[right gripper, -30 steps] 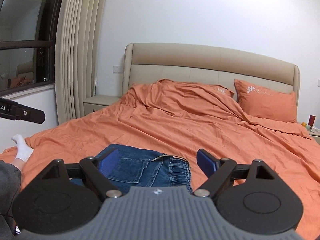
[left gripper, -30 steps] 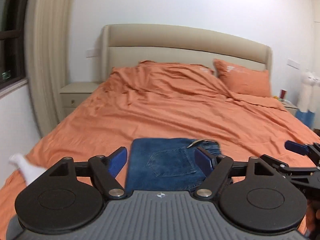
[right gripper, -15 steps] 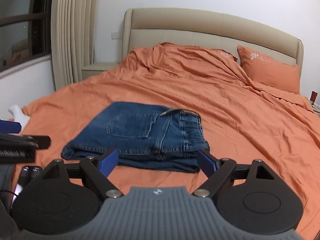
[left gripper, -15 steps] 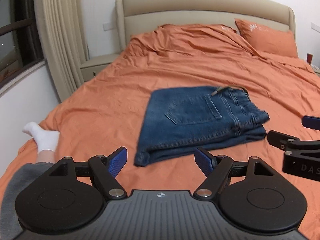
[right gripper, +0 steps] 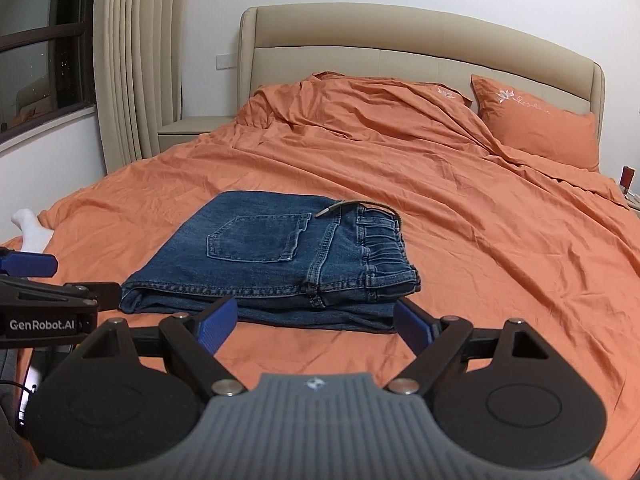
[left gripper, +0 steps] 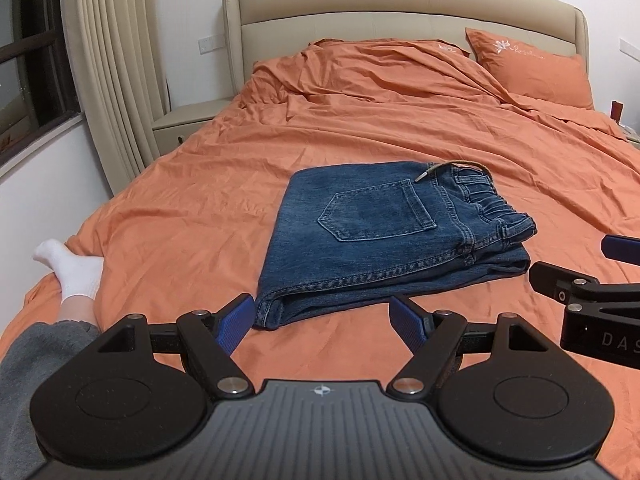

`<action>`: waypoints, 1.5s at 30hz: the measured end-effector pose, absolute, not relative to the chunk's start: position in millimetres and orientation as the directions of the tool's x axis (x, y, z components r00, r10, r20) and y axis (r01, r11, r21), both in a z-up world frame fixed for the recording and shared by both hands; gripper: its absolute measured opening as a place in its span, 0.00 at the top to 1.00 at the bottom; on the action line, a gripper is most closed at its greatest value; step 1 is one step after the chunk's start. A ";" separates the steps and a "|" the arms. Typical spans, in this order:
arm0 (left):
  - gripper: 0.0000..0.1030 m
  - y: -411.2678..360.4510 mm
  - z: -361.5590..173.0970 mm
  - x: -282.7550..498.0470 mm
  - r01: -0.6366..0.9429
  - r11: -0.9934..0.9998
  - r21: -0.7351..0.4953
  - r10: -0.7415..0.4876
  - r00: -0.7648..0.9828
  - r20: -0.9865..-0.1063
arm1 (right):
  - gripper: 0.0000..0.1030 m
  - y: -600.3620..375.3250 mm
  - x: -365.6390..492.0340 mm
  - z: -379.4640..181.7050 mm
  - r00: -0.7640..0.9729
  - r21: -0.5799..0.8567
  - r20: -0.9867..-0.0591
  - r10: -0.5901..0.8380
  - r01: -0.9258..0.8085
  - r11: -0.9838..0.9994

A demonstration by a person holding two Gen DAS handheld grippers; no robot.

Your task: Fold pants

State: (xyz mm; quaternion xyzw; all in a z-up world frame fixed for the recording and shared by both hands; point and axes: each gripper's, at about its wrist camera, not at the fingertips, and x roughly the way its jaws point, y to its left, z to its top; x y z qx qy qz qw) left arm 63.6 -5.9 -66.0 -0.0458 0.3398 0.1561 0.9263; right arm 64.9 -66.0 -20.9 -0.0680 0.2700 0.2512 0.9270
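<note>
Both grippers have drawn back from the pants since a second ago, so the whole folded bundle now shows instead of only its near edge.

From the left wrist view, the left gripper [left gripper: 322, 322] hovers over the orange bed [left gripper: 192, 184] with its blue fingers [left gripper: 234, 322] spread wide and holding nothing. The folded pants [left gripper: 384, 240] lie flat on the bed just beyond them, back pocket up, waistband to the right with a drawstring [left gripper: 452, 167] across it. A foot in a white sock [left gripper: 74, 270] rests at the bed's left edge. The right gripper [left gripper: 592, 304] pokes in from the right.

From the right wrist view, the right gripper [right gripper: 316, 326] also has its fingers [right gripper: 414, 326] wide apart and empty, just short of the pants [right gripper: 276, 264]. A pillow [right gripper: 536, 120] leans against the headboard [right gripper: 400, 40].
</note>
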 end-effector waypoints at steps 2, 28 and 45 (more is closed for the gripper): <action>0.13 -5.3 -65.9 63.0 -0.320 0.947 0.023 0.259 0.721 -0.643 | 0.21 -65.7 64.6 -20.6 0.728 0.006 -0.535 0.429 -0.505 0.863; 0.13 -4.1 -60.7 59.0 -0.309 0.950 0.036 0.260 0.726 -0.636 | 0.21 -67.4 56.8 -11.5 0.745 -0.004 -0.508 0.432 -0.503 0.864; 0.13 -4.6 -60.0 61.0 -0.297 0.953 0.053 0.263 0.730 -0.631 | 0.21 -66.6 56.8 -10.9 0.750 0.004 -0.504 0.428 -0.494 0.870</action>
